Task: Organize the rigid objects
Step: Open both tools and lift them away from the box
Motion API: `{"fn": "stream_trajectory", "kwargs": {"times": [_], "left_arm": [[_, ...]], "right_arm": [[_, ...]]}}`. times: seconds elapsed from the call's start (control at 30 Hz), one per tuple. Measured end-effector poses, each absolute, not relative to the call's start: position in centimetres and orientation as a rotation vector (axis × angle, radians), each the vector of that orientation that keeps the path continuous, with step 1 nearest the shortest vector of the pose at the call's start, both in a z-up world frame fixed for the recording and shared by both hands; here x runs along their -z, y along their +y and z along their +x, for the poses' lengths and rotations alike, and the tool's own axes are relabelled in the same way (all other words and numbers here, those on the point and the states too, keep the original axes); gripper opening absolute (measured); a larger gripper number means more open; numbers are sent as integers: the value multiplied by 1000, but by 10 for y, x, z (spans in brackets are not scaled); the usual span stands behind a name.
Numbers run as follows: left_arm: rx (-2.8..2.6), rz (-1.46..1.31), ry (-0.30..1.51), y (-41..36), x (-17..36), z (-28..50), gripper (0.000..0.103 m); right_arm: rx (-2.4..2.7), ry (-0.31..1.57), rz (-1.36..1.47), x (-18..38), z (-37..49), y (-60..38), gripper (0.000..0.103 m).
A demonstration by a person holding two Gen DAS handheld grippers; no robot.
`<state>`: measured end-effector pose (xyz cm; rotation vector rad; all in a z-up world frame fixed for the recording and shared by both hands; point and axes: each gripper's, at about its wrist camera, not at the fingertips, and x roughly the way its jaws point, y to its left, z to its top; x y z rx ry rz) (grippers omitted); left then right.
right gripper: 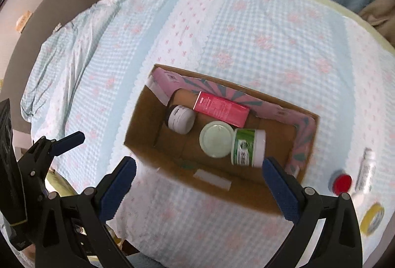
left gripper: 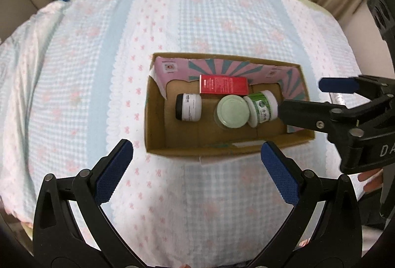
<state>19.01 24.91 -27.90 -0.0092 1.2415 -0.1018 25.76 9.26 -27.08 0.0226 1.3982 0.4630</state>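
An open cardboard box (left gripper: pixel 154 129) (right gripper: pixel 140 129) sits on the checked cloth. Inside lie a red carton (left gripper: pixel 223 85) (right gripper: pixel 221 108), a white jar with a black lid (left gripper: pixel 188 107) (right gripper: pixel 180 118), a jar with a pale green lid (left gripper: pixel 232 111) (right gripper: pixel 216 138) and a green-and-white jar on its side (left gripper: pixel 263 106) (right gripper: pixel 248 147). My left gripper (left gripper: pixel 197 165) is open and empty, in front of the box. My right gripper (right gripper: pixel 198 181) is open and empty, above the box's near wall; in the left wrist view it (left gripper: pixel 300 100) reaches in from the right beside the green-and-white jar.
A red-capped item (right gripper: pixel 342 184), a clear bottle (right gripper: pixel 365 174) and a yellow-lidded item (right gripper: pixel 372 218) lie on the cloth right of the box. The cloth-covered table (left gripper: pixel 98 70) ends at curtains and a wall behind.
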Motion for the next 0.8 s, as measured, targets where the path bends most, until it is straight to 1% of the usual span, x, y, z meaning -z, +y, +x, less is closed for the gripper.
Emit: {"fn": "stream_trajectory", "kwargs": {"times": [0.2, 0.33, 0.5, 0.63, 0.8], "left_arm": [[131, 66, 1193, 229, 246, 165, 103], [167, 44, 1159, 202, 229, 153, 103], [212, 26, 1137, 147, 218, 138, 103], [219, 40, 1108, 94, 216, 132, 103], [210, 25, 1057, 30, 221, 131, 103]], "right_arm": [[-346, 1352, 102, 230, 211, 52, 102], [-243, 1312, 154, 214, 181, 9, 102], [-114, 1284, 158, 202, 147, -61, 102], [-36, 1210, 129, 192, 125, -123, 102], [-35, 1173, 114, 202, 114, -190, 102]]}}
